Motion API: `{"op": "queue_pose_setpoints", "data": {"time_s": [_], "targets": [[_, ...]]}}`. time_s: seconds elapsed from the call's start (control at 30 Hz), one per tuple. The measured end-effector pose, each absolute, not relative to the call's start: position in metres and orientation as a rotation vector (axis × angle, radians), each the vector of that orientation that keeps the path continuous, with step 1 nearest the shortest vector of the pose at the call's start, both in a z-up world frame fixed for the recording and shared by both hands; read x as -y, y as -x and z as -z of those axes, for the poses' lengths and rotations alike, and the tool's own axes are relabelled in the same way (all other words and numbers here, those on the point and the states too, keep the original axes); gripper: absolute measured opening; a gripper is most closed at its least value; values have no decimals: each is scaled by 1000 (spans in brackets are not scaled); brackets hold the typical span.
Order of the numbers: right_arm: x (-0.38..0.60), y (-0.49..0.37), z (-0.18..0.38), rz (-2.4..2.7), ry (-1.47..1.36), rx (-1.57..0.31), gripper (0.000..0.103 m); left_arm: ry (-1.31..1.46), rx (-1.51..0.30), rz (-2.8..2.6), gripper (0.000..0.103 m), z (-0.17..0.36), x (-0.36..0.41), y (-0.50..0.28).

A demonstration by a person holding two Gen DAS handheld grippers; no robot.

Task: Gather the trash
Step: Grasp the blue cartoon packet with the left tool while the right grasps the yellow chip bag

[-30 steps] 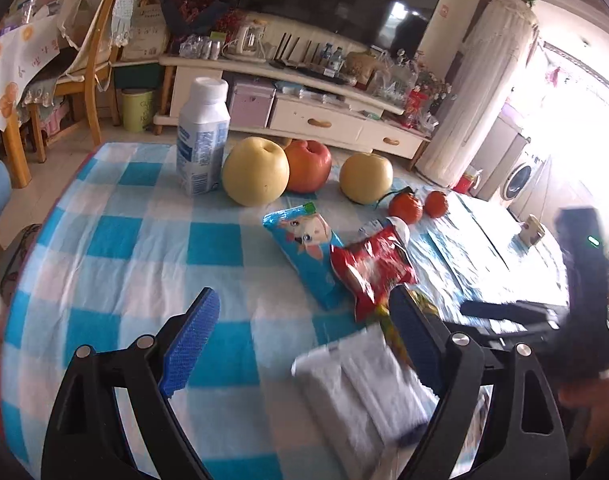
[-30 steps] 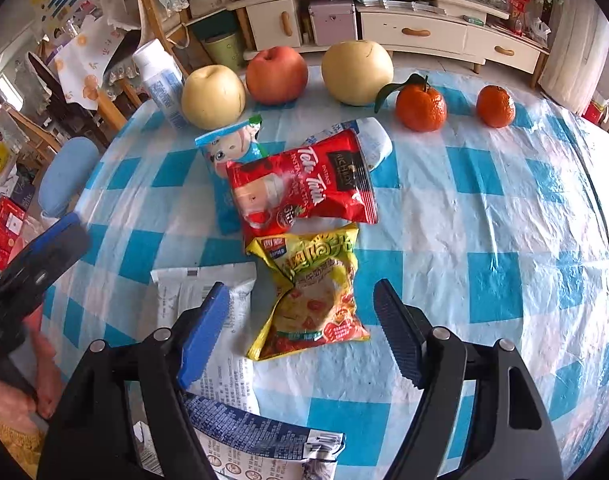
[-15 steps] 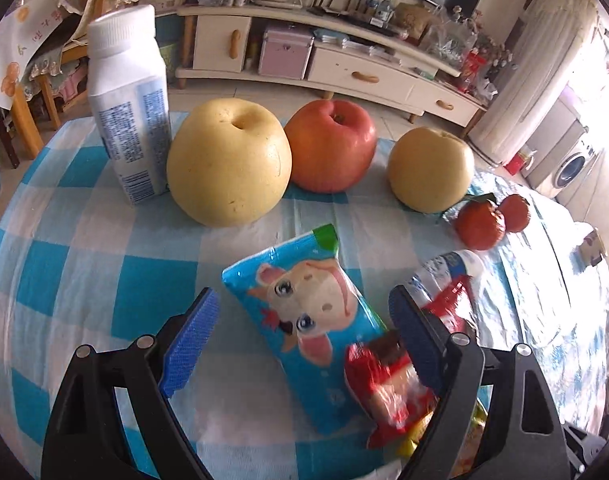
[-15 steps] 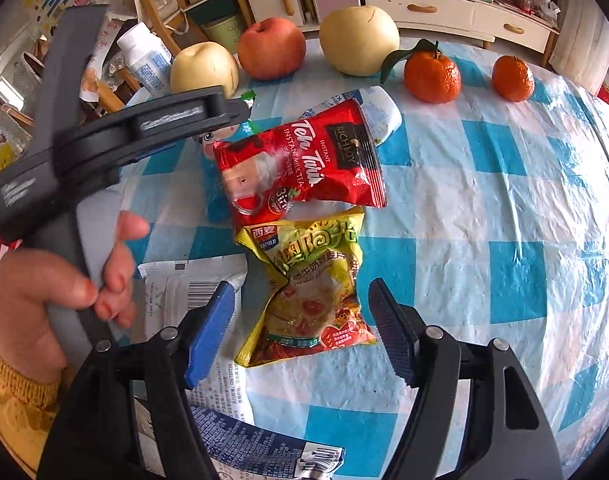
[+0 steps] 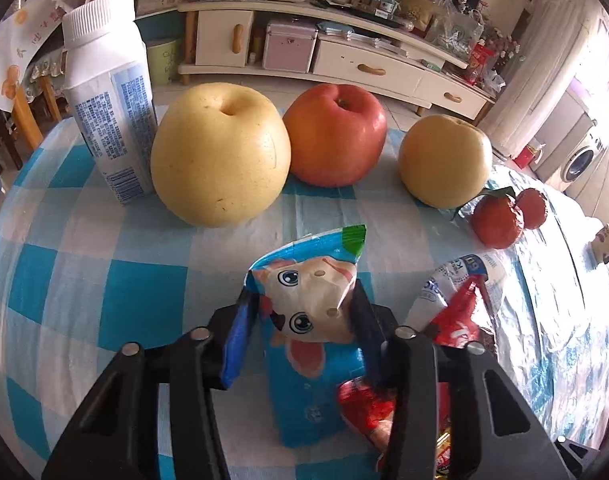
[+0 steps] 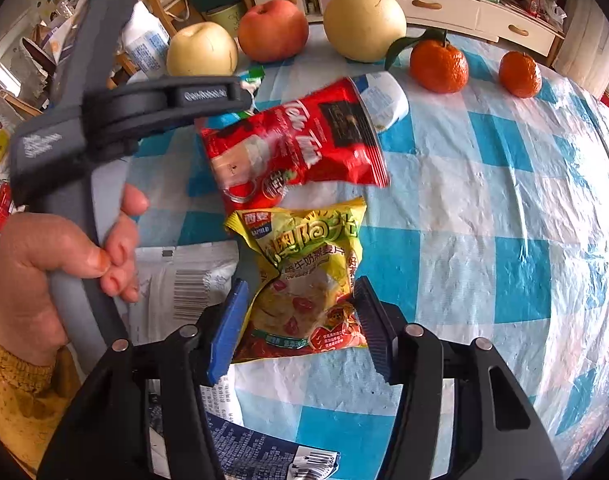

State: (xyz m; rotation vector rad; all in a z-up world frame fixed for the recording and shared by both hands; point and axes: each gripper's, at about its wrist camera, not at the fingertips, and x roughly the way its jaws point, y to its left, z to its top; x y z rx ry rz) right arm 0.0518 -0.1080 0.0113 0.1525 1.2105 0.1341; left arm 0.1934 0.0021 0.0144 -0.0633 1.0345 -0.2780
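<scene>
Crinkly foil film in both my jaws. My left gripper (image 5: 304,320) has just been closing and now pinches the blue cartoon-cow wrapper (image 5: 310,312) across its width; the film buckles up between the pads. My right gripper (image 6: 300,316) has also just been closing, and its pads sit against both side edges of the yellow snack packet (image 6: 304,280), which is creasing.

Risks: both grips are on thin slippery film, so a lift may let either slide out. The red snack bag (image 6: 296,148) overlaps the blue wrapper's lower right corner and touches the yellow packet's top edge, so it may drag along or shift. A white paper packet (image 6: 184,280) lies just beside the yellow one, under my left hand (image 6: 44,272).

Blue wrapper: long axis runs away from me, green-tipped corner pointing toward the pale pear (image 5: 220,152) and red apple (image 5: 336,132). Yellow packet: long axis also runs away from me, top edge toward the red bag. All lie on the blue-checked tablecloth (image 6: 504,200).
</scene>
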Motion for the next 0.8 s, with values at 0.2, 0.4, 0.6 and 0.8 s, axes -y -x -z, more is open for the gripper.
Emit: {"op": "queue_pose_setpoints", "data": {"time_s": [0.2,0.4,0.6,0.8], "targets": [[105,-53,-9,-138,-120,-1215,44,56,-1020,285,40,-19,-11,-180],[97,-48,-13,-160,-75,-1205,32,90,-995,296,36,-31,-35,-160],[84,-41,-26,-195,-39,-1172,27,133,-975,293,35,-39,-72,-135],[76,-38,-45,-237,-13,-1117,24,227,-934,265,34,-49,-126,-102]]}}
